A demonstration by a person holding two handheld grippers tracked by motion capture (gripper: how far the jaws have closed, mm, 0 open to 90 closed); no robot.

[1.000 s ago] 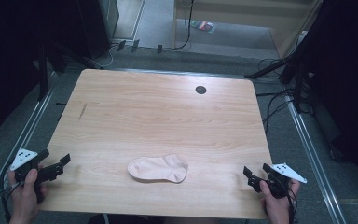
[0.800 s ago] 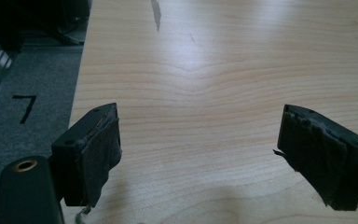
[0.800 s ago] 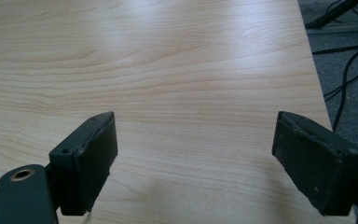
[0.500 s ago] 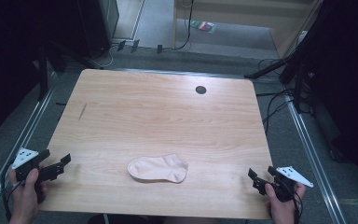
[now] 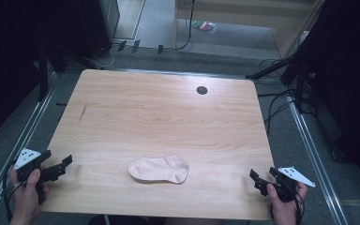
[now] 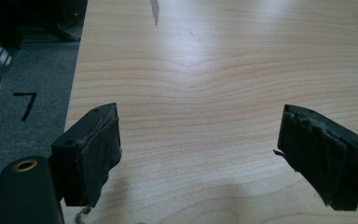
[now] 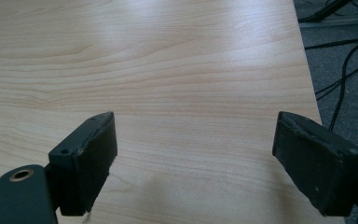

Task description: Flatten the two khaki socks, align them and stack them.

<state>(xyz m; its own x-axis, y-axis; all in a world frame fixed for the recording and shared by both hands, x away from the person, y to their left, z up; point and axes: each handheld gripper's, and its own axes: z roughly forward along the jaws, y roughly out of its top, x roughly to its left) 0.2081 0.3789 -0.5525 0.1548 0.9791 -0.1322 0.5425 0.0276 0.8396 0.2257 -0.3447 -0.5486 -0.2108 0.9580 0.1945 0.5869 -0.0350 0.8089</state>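
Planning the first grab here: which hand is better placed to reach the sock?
Left, by a small margin. The sock lies flat near the front edge of the table, somewhat nearer the left tongs than the right tongs. Both tongs are open, empty and pointed inward, so either could probably manage.

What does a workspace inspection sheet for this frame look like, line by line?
Surface: wooden table, bare apart from a short dark mark at far left and a round dark hole near the far edge.
Job's things: pale pink sock lying flat near the front edge, untouched.
Clutter: nothing seen.
Grippers: left gripper and right gripper at the front corners, jaws wide apart, empty.
Cables: black cables on the floor at right.
Surroundings: grey carpet, metal floor rails, dark curtains.
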